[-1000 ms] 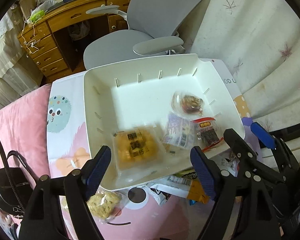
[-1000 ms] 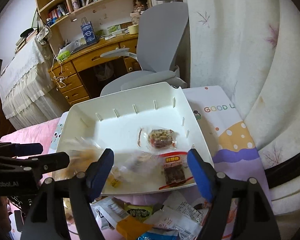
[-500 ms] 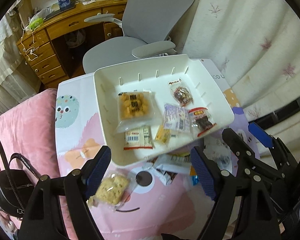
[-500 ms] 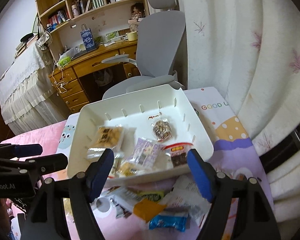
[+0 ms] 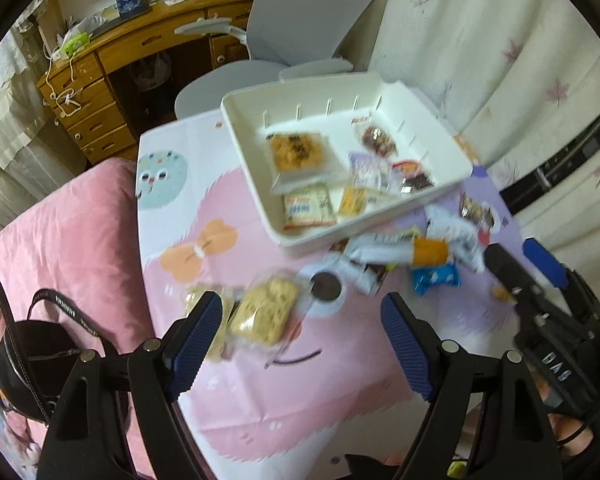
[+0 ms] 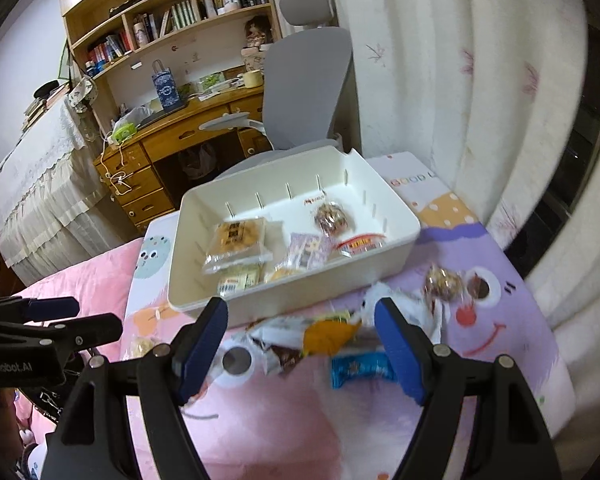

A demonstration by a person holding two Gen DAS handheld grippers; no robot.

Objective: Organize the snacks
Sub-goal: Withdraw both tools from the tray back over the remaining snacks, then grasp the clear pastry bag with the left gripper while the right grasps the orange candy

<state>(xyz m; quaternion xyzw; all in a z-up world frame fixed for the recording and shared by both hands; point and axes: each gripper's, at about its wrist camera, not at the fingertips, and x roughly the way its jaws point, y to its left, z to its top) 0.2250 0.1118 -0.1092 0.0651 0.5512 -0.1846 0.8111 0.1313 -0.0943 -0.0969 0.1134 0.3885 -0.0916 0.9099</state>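
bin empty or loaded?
Partly loaded. The white bin holds several packets, including a cracker pack; its far end is bare. More packets, such as a blue one, lie outside.

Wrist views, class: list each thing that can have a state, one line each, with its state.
Left gripper: open, empty.
Right gripper: open, empty.
White bin: partly filled with snack packets.
Cracker packet: outside the bin, on the mat.
Blue packet: outside the bin, on the mat.
Desk chair: unoccupied.

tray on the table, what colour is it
White tray, plain; clearest in the right wrist view.
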